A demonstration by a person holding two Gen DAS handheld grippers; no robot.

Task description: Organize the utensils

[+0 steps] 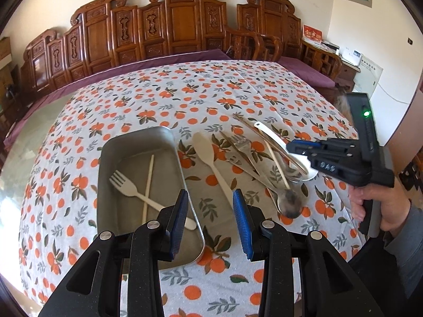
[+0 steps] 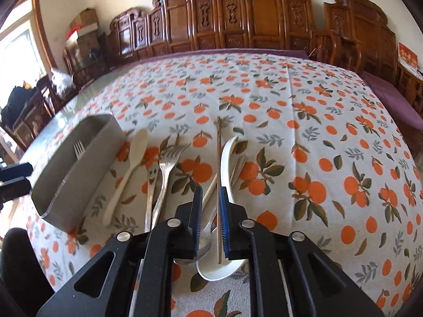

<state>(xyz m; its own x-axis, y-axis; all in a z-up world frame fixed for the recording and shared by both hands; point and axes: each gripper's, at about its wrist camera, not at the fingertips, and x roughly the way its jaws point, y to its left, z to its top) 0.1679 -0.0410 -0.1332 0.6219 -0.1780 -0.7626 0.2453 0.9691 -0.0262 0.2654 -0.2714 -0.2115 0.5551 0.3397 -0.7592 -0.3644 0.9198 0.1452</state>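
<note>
A grey metal tray [image 1: 105,163] holds a cream fork [image 1: 127,187] and a cream chopstick [image 1: 149,182] crossed over each other. My left gripper [image 1: 211,216] hangs open over the tray's right rim with nothing between its fingers. To the right on the cloth lie a cream spoon [image 1: 208,158], a metal fork [image 1: 244,145], a metal spoon [image 1: 290,200] and a white ceramic spoon [image 2: 227,153]. My right gripper [image 2: 210,189] hovers low over the white spoon, jaws a narrow gap apart. A brown chopstick [image 2: 219,158] shows in that gap near the right pad, not pinched.
The table wears a white cloth with an orange-fruit print [image 2: 317,132]. A carved wooden bench [image 1: 169,26] with purple cushions runs behind it. A hand [image 1: 370,198] holds the right gripper at the table's right edge. A cream chopstick [image 2: 208,192] lies by the metal spoon.
</note>
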